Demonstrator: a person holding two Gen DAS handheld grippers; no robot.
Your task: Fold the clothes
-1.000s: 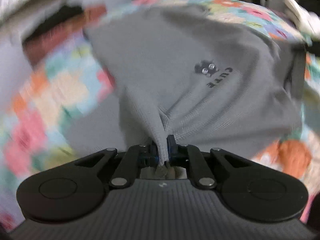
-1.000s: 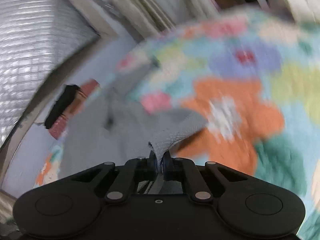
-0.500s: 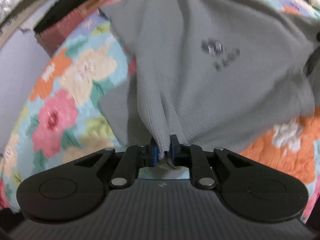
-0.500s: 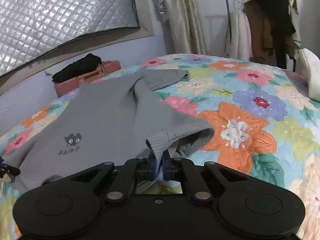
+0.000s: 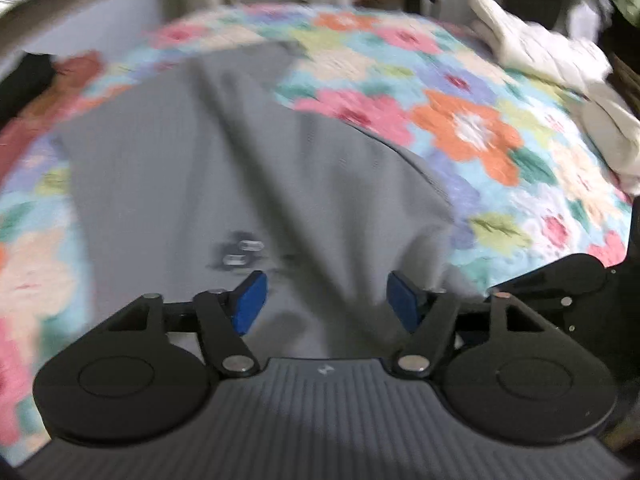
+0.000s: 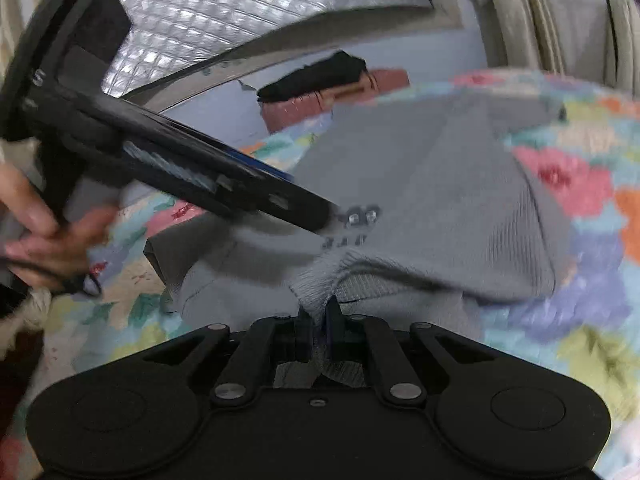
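A grey ribbed T-shirt (image 5: pixel 256 168) with a small dark chest print (image 5: pixel 240 250) lies spread on the floral bedspread (image 5: pixel 472 136). My left gripper (image 5: pixel 322 300) is open and empty just above the shirt, its blue pads (image 5: pixel 250 300) wide apart. In the right wrist view the shirt (image 6: pixel 440 184) lies ahead, and my right gripper (image 6: pixel 318 320) is shut on its ribbed neckline edge (image 6: pixel 316 280), lifting it. The left gripper (image 6: pixel 192 176) crosses that view from the upper left, held in a hand (image 6: pixel 44 232).
White clothes (image 5: pixel 560 64) lie at the bed's right edge. A pink box with a dark garment on it (image 6: pixel 328 88) sits at the far side by the quilted headboard (image 6: pixel 224 12). Curtains (image 6: pixel 560 12) hang behind the bed.
My left gripper has opened and let go of the shirt. The shirt has dropped onto the bed. Both grippers have swung closer together, with the right still holding its edge.
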